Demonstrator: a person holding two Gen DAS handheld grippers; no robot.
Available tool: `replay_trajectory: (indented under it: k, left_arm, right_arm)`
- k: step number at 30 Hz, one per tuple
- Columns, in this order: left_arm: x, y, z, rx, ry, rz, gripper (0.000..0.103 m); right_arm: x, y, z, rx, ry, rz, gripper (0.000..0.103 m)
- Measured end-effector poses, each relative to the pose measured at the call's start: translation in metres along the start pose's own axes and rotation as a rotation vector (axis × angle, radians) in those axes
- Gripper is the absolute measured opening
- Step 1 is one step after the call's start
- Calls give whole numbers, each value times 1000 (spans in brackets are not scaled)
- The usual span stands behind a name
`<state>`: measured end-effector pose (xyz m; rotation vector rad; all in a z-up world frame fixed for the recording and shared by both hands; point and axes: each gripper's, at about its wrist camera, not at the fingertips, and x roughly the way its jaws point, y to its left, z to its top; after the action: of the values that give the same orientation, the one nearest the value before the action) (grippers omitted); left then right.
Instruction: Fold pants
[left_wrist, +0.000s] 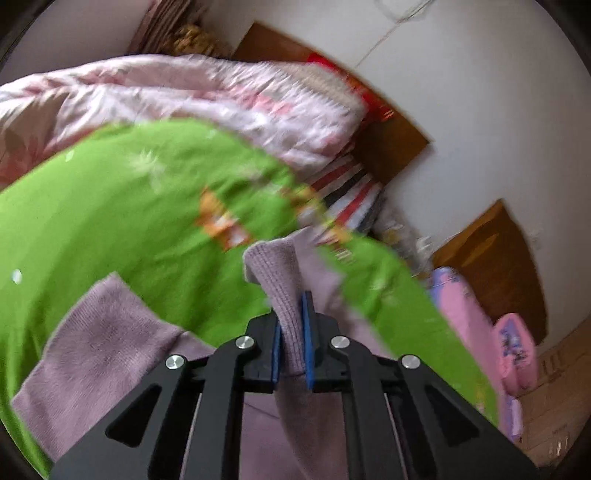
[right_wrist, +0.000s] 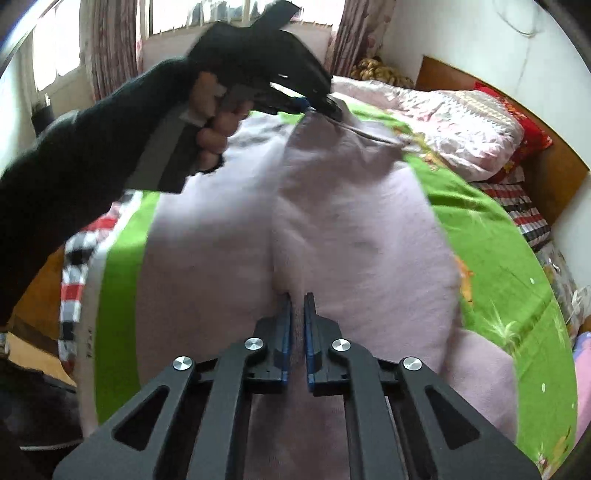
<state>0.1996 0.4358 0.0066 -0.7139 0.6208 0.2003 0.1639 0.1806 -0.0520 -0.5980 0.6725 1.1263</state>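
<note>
The lilac knit pants (right_wrist: 332, 229) lie mostly spread on the green bedsheet (right_wrist: 491, 236) (no fold laid yet). The left gripper (left_wrist: 291, 325) is clamped on a ribbed cuff, the right gripper (right_wrist: 297, 325) pinched on fabric near the crotch seam, so folding has only begun.

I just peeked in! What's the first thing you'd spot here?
The bright green bedsheet covering the bed jumps out first. Spread on it are pale purple pants, pinched at both ends: the left gripper holds a ribbed cuff, the right gripper the near edge. A pink quilt is heaped behind.

no readable text, blurred marks on sheet edge (right_wrist: 88, 345)
</note>
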Motion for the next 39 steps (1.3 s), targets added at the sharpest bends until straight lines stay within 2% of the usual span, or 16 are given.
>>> replay_trajectory:
  k: [4,8,11,14,17,18,21,22,24,25,26,28,30,32,35,39]
  left_arm:
    - [-53,-27,11,91,-74,-35,9]
    - [-101,-18,13,92,-119,5,9]
    - [-122,19,1,34,-124,66,10]
    - [-109,77,-23,-73,-85,168,8]
    - [-88,135,-50,-220,-24,166,7]
    - [-86,144,-55,-233,-23,166,7]
    - [-95,155,-64,-267,-67,91,9]
    - [-99,153,-64,-265,-84,86,9]
    - [-110,147,-64,-256,-123,70,16]
    - [-115,144,-65,-256,-137,67,29]
    - [-121,138,-66,-259,-155,75,44]
    - [-132,127,-72,-246,-185,81,53]
    - [-136,108,-83,-204,-178,63,57]
    - [-134,86,-98,-153,-140,36,62]
    - [-117,47,-125,-57,-40,-42,65]
    - [-91,-4,-162,77,104,-120,65]
  right_arm:
    - [-31,-1,12,18,-72,60,6]
    - [-49,23,22,1,-117,153,6]
    - [-39,49,23,-33,-106,202,6]
    - [-3,74,17,-75,-27,203,6]
    - [23,87,6,-106,43,179,5]
    - [23,89,4,-115,36,169,5]
    - [14,86,8,-123,26,155,6]
    - [8,86,8,-128,9,149,9]
    - [-5,79,8,-110,-18,162,32]
    - [-13,75,7,-95,-32,165,62]
    - [-24,66,3,-72,-62,164,71]
    - [-44,48,-11,-30,-83,166,69]
    - [-56,32,-26,12,-69,132,60]
    - [-70,10,-54,84,-28,93,47]
    - [-90,4,-88,111,27,52,39]
    - [-107,28,-113,99,40,72,32]
